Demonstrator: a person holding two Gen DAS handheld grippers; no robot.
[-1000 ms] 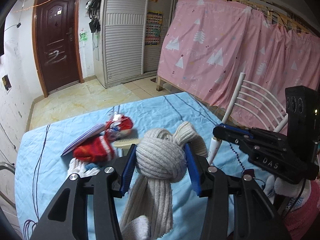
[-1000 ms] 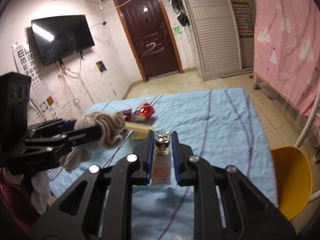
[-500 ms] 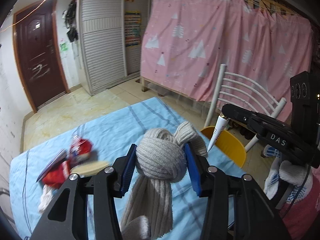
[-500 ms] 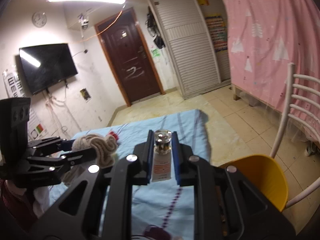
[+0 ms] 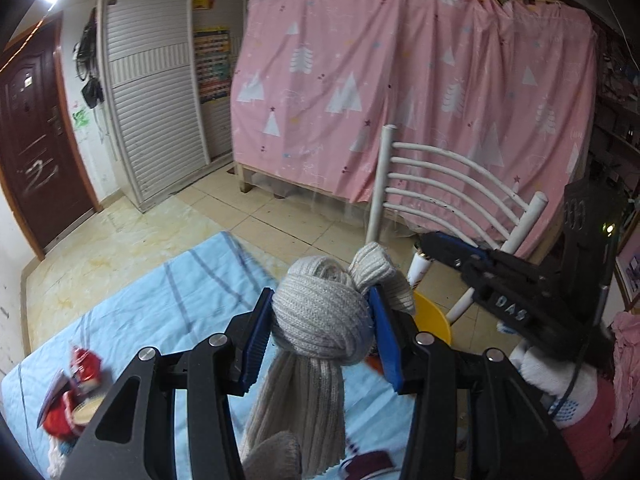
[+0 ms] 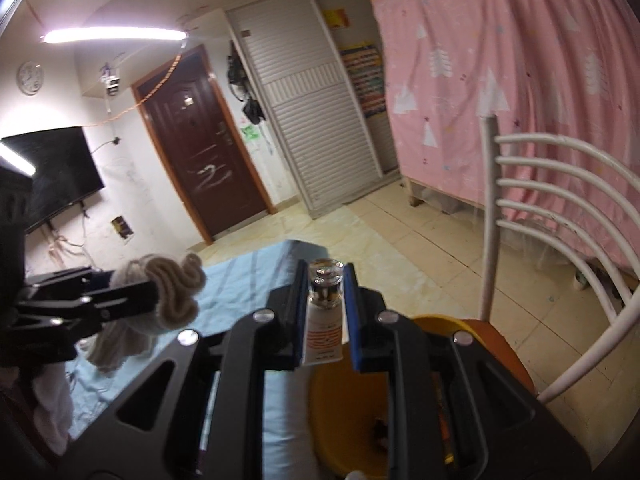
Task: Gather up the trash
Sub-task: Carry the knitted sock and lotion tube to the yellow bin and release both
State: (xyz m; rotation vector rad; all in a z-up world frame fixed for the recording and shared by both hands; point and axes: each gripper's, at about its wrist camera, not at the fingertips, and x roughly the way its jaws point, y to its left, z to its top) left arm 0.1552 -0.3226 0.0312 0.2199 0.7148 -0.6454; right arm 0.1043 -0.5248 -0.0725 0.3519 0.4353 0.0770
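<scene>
My left gripper (image 5: pixel 320 292) is shut on a knotted beige knit cloth (image 5: pixel 320 320), whose tail hangs down between the arms. In the right wrist view that cloth (image 6: pixel 176 292) shows at the left, held over the blue-covered table (image 6: pixel 248 276). My right gripper (image 6: pixel 326 266) is shut on a small glass vial (image 6: pixel 325 320) with a white and orange label, held upright. Right below and beyond it is a yellow bin (image 6: pixel 348 408) with something dark inside. From the left wrist, the right gripper (image 5: pixel 424 246) hangs above the yellow bin (image 5: pixel 434 316).
A white slatted chair (image 5: pixel 440 184) stands behind the bin, before a pink curtain (image 5: pixel 400 80). Red wrappers (image 5: pixel 82 364) and a round biscuit-like thing lie at the table's (image 5: pixel 180 292) left end. Tiled floor, a brown door (image 6: pixel 200 152) and a wall TV lie beyond.
Both grippers have swung right, from over the middle of the table to its end by the yellow bin and chair. The wrappers have slid to the lower left. Both grips are unchanged.
</scene>
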